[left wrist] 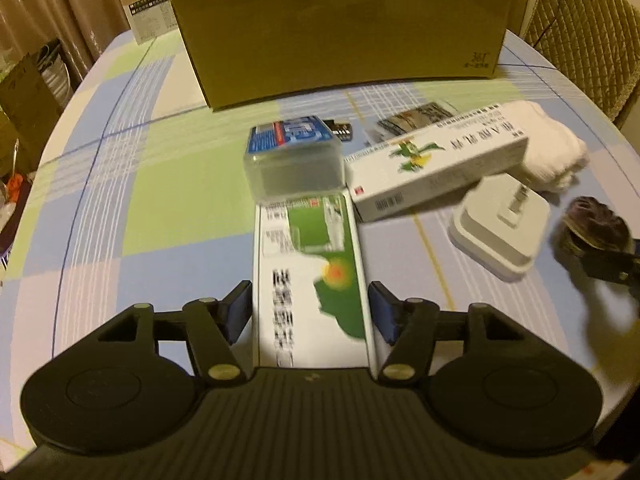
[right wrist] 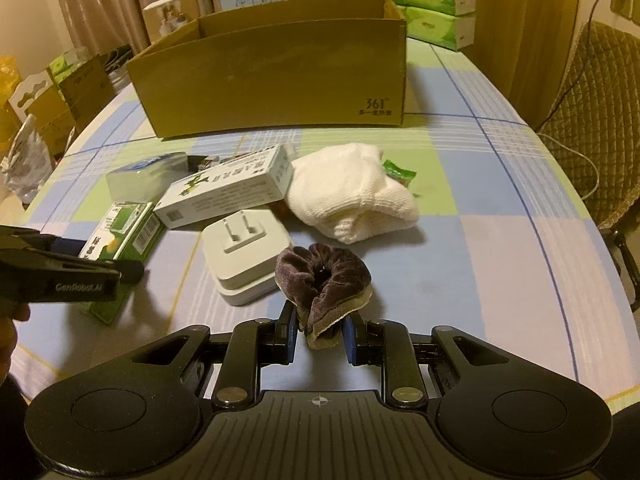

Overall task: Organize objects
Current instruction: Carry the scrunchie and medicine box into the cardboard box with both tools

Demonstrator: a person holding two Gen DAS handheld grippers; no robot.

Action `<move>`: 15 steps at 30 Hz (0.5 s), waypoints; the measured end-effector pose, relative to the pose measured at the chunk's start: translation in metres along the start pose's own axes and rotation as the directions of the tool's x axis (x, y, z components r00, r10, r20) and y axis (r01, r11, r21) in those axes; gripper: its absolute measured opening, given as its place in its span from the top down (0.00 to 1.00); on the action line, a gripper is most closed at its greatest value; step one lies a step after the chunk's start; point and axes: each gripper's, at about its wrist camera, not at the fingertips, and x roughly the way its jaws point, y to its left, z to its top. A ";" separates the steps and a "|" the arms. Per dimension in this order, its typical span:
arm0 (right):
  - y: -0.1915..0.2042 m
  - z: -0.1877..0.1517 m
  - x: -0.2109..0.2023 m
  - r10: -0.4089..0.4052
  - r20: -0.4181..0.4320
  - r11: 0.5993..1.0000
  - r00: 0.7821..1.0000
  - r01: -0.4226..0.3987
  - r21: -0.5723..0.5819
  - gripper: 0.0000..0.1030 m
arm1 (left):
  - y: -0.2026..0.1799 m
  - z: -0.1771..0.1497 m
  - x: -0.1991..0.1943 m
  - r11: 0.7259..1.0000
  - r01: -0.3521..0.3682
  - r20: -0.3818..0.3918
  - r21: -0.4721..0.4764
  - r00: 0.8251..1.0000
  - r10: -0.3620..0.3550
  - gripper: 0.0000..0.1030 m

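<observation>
A green and white carton (left wrist: 312,264) lies lengthwise between the blue pads of my left gripper (left wrist: 310,312); both pads sit against its long sides. In the right wrist view the same carton (right wrist: 120,232) shows under the left gripper (right wrist: 60,276), low over the table. My right gripper (right wrist: 320,336) is shut on the edge of a dark purple velvet scrunchie (right wrist: 324,280), held just above the tablecloth. That scrunchie (left wrist: 592,228) also appears at the right edge of the left wrist view. An open cardboard box (right wrist: 272,80) stands at the back of the table.
Between the grippers and the cardboard box lie a long white carton (right wrist: 228,188), a clear plastic case with a blue label (right wrist: 148,176), a white plug adapter (right wrist: 248,252), a white cloth (right wrist: 352,196) and a green wrapper (right wrist: 398,174). A quilted chair (right wrist: 600,120) stands at the right.
</observation>
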 end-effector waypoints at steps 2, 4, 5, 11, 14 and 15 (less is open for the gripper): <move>-0.001 0.000 -0.001 0.000 0.000 1.000 1.000 0.000 0.004 0.80 | 0.002 0.002 0.003 1.000 0.002 0.005 -0.006 1.000 -0.002 0.50; -0.002 0.001 -0.002 0.004 0.000 1.000 1.000 -0.004 0.004 0.80 | 0.002 0.003 0.002 1.000 -0.003 -0.002 -0.016 1.000 0.003 0.50; -0.001 0.001 -0.003 0.006 0.001 1.000 1.000 -0.006 0.003 0.81 | 0.002 0.002 0.000 1.000 -0.003 0.000 -0.017 1.000 0.003 0.50; 0.004 0.003 -0.015 0.016 0.024 1.000 1.000 -0.016 -0.002 0.81 | 0.000 -0.013 -0.022 0.999 0.014 -0.006 -0.043 1.000 -0.014 0.51; 0.006 0.004 -0.024 0.025 0.038 1.000 0.999 -0.024 -0.002 0.81 | -0.003 -0.018 -0.032 0.999 0.017 -0.008 -0.049 1.000 -0.018 0.51; 0.007 0.005 -0.026 0.028 0.043 1.000 0.999 -0.028 -0.004 0.81 | -0.003 -0.019 -0.036 0.998 0.021 -0.007 -0.052 1.000 -0.022 0.51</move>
